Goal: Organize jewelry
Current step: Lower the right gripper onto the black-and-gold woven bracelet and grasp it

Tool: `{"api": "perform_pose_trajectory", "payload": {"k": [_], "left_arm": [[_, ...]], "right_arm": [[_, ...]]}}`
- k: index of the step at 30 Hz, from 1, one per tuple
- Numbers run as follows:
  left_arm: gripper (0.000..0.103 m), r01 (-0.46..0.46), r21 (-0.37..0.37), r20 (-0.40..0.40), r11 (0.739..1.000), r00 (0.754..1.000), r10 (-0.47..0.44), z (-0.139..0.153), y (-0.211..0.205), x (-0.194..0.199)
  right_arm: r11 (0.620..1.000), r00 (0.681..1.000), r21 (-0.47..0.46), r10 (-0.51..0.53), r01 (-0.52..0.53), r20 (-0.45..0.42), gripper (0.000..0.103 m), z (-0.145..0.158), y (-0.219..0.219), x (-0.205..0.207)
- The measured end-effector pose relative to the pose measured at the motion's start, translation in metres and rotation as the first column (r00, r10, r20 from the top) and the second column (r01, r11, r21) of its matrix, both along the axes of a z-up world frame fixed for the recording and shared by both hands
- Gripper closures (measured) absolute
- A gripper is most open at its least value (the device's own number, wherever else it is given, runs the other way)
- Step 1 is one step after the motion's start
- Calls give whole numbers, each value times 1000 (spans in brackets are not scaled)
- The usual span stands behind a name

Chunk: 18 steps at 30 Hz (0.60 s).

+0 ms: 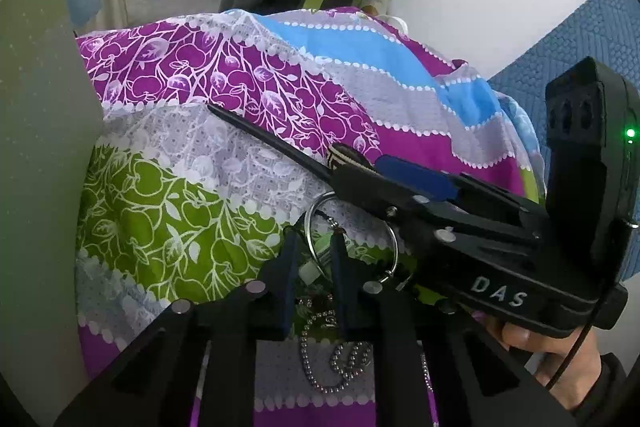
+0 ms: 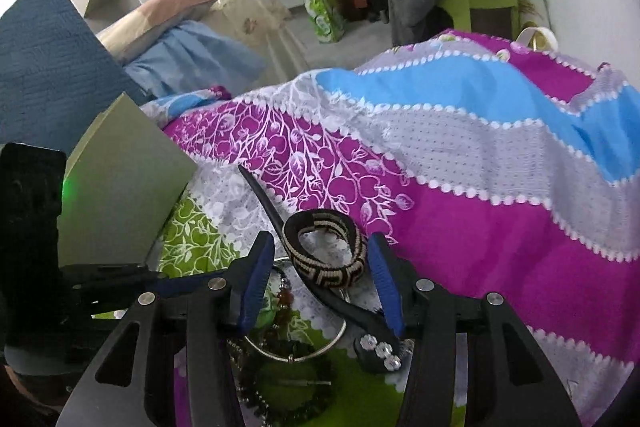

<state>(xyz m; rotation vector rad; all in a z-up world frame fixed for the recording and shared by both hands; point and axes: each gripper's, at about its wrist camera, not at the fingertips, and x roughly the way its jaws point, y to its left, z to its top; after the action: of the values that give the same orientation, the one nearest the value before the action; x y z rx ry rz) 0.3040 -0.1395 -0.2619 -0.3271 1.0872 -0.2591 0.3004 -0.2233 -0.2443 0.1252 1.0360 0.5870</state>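
Left wrist view: the left gripper (image 1: pixel 314 259) is low over the patterned bedspread (image 1: pixel 180 207), its jaws narrowed around a small pale piece (image 1: pixel 309 271) inside the silver bangle (image 1: pixel 351 237) — whether the pads actually press it I cannot tell. A bead chain (image 1: pixel 340 359) lies nearer, and the green box (image 1: pixel 36 147) stands at far left.

Right wrist view: the right gripper (image 2: pixel 320 281) stands parted, its pads either side of the woven band (image 2: pixel 328 247) but not touching it. The step looks like picking pieces off the bed; next, each claw must close squarely, then lift clear toward the box.
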Motion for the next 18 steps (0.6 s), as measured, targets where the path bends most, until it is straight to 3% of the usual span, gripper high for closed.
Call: {"api": "perform_pose_trajectory", "payload": {"k": [2, 7, 9, 18], "left_arm": [[90, 2, -4, -2, 1000, 1000, -2, 0, 0, 1], [90, 2, -29, -16, 1000, 1000, -2, -3, -1, 3], [94, 4, -22, -11, 1000, 1000, -4, -3, -3, 3], [102, -15, -18, 10, 1000, 1000, 15, 4, 0, -3]], "right_arm": [[1000, 1000, -5, -2, 2, -17, 60, -3, 0, 2], [1000, 999, 13, -27, 28, -30, 84, -3, -7, 4], [999, 999, 15, -41, 41, -35, 88, -3, -9, 5], [996, 996, -24, -87, 87, -3, 91, 6, -17, -4]]}}
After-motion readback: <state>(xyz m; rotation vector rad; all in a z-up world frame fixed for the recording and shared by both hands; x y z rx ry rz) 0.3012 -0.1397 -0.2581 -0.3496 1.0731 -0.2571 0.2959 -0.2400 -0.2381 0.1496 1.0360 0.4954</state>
